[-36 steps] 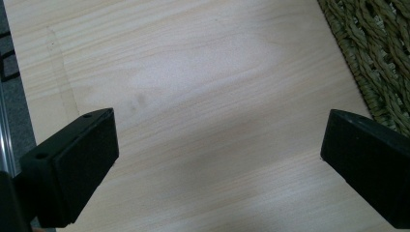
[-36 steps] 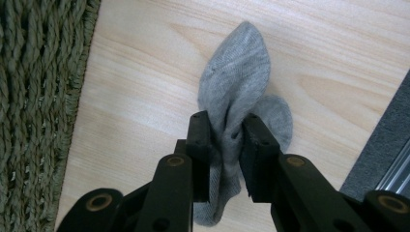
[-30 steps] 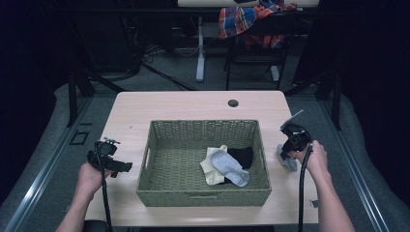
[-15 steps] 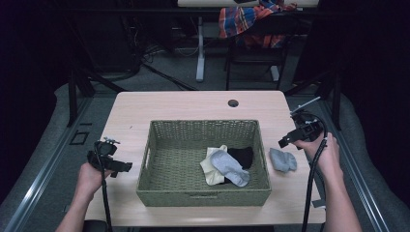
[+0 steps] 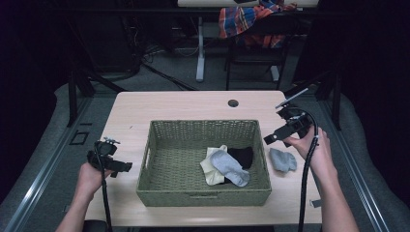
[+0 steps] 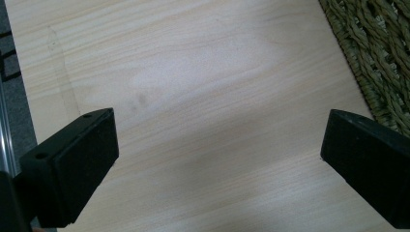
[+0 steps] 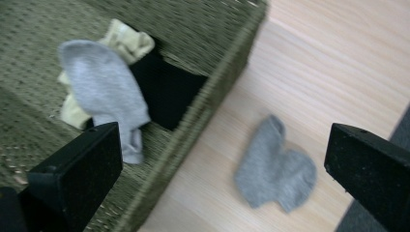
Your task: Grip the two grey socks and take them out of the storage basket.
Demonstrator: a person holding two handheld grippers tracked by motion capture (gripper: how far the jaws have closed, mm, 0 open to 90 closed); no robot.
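- No readable writing, brand or label is seen on anything.
- The table (image 5: 159,104), light wood, is seen with a small dark round hole (image 5: 233,103) near its far edge.
- The woven basket (image 5: 159,193), green-brown, is set mid-table; three socks are piled at its right half: a grey sock (image 5: 231,166) on top, a pale yellow sock (image 5: 209,166) under it, a black sock (image 5: 241,155) beside them.
- A second grey sock, the loose sock (image 5: 283,160), is lying crumpled on the table just right of the basket wall, outside it and free of any jaw.
- The right gripper (image 5: 280,130) is held above that sock, jaws spread wide with nothing between them; they have just been opening.
- Versus a second ago: the loose sock was held at the right gripper then and is now on the table; the gripper has been lifted off it.
- The left gripper (image 5: 112,162) is kept left of the basket over bare table, jaws wide apart and empty, unchanged.
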